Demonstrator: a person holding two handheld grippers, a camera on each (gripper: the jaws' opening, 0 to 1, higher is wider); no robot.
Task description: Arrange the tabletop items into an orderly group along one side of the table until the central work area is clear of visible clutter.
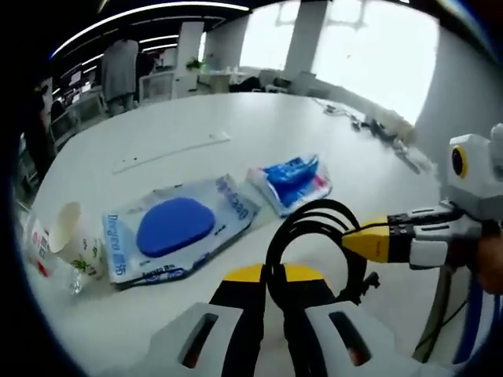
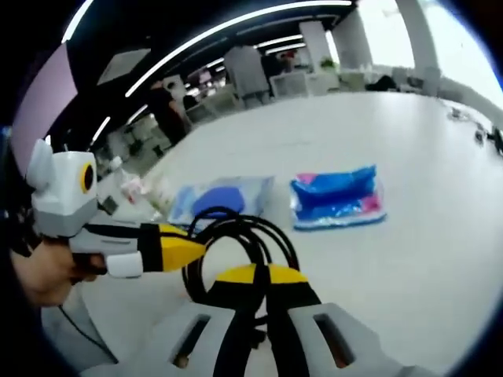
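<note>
A: Count with me on the white table [image 1: 259,126]. One flat wet-wipes pack [image 1: 179,228] with a blue oval lid, one smaller blue and pink packet [image 1: 292,182] just beside it, one paper cup [image 1: 69,236] near the table's edge, one long pale strip [image 1: 169,151] lying farther back, and one black cable coil [image 1: 314,236].

B: And the tongs?

A: Two of them, both on that coil. In the left gripper view, the left gripper [image 1: 275,322] has its jaws drawn close together with a strand of the cable running down between them. The right gripper [image 1: 369,239] comes in from the right, its yellow tips closed against the loop's far side.

B: Same story from the other side?

A: In the right gripper view, the right gripper [image 2: 263,314] stands nearly closed, black strands passing down between its jaws. The left gripper [image 2: 185,250] reaches in from the left, yellow tips at the coil [image 2: 236,243].

B: Where do the packs sit from there?

A: Beyond the coil: the wipes pack [image 2: 224,198] behind it, the blue and pink packet [image 2: 338,196] apart to the right.
</note>
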